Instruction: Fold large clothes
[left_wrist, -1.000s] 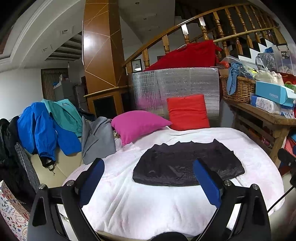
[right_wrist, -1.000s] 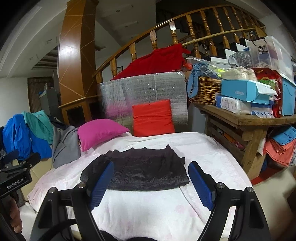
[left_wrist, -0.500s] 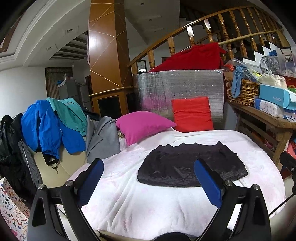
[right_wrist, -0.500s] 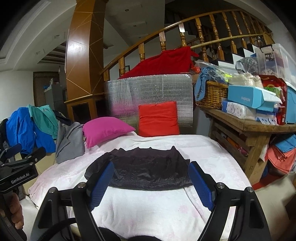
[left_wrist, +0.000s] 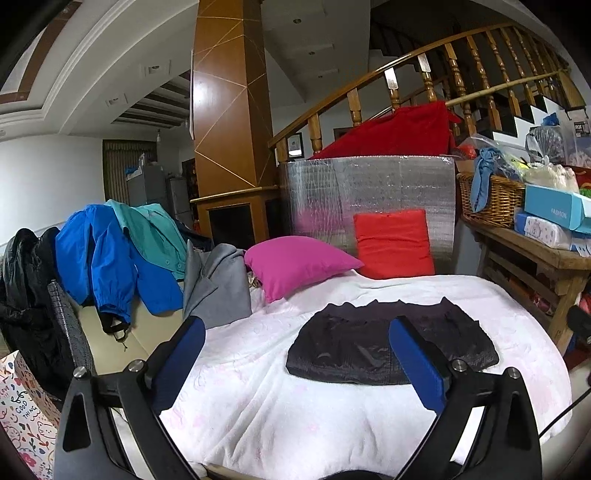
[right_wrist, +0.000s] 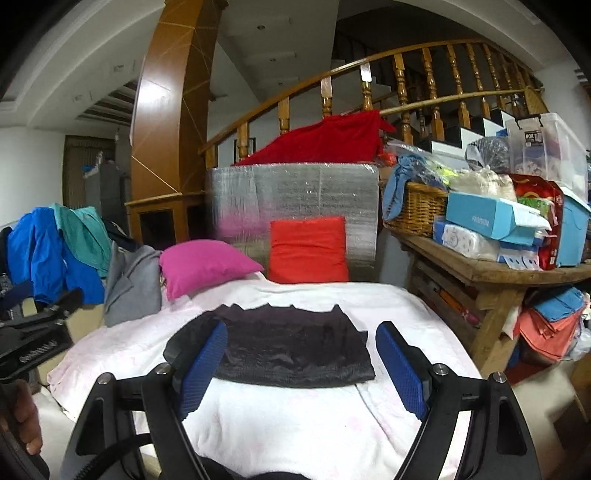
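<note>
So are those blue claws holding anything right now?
Nothing. The left gripper and right gripper both hang open, short of the folded black garment.

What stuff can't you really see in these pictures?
- Black garment, left wrist view: the left tool's blue finger covers part of it.
- Same garment, right wrist view: the right tool's finger hides its left corner.
- Wicker basket: draped cloth hides what's inside.
</note>
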